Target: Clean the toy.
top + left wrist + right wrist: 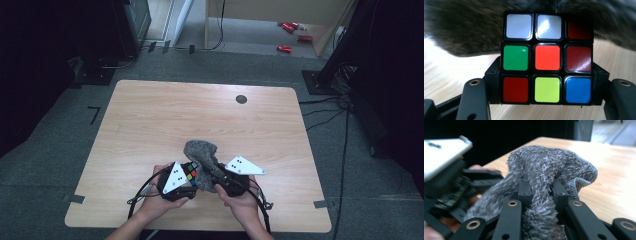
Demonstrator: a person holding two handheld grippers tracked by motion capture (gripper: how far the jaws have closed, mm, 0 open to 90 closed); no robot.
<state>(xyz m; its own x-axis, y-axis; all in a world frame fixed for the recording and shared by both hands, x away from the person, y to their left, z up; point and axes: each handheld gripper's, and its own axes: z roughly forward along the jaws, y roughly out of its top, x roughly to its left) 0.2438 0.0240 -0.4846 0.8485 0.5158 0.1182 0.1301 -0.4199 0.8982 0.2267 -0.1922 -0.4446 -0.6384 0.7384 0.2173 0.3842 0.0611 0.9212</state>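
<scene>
Wiping a puzzle cube [547,58] with a grey cloth [549,172], looks mid-way: both already picked up and brought together over the near edge of the bench [150,115], cloth draped against the cube's far side, front face not wiped yet as far as I can judge. Left gripper [181,181] fingers clamped on the cube's two sides, narrow gap set by the cube. Right gripper [540,192] fingers nearly together, pinching a bunched fold of cloth.
</scene>
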